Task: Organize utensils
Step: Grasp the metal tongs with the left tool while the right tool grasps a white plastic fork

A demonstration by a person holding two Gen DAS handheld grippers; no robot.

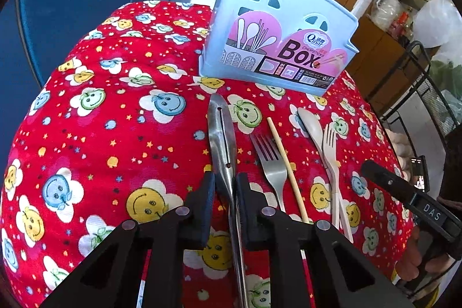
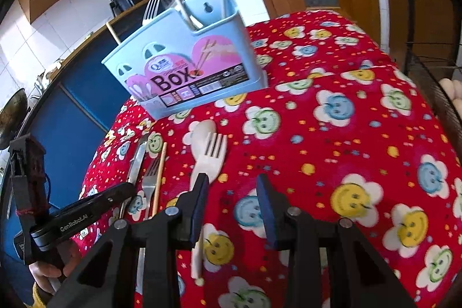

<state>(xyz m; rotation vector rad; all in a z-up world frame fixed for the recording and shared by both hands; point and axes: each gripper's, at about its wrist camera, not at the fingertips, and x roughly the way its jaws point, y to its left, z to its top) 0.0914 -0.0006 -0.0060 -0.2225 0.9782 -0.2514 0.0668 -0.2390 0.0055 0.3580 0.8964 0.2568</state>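
Between left pads: metal knife (image 1: 221,140), clamped near its handle, blade toward the box.
Left gripper (image 1: 225,186): closed on the knife, which lies on the red cloth (image 1: 101,134).
Right gripper (image 2: 232,192): jaws apart, nothing between them; left pad over the pale fork (image 2: 212,156).
Beside knife: steel fork (image 1: 270,163), chopstick (image 1: 287,169), pale spoon (image 1: 310,126), in a row.
Box (image 1: 277,39): blue, upright beyond the row, already holding utensils.
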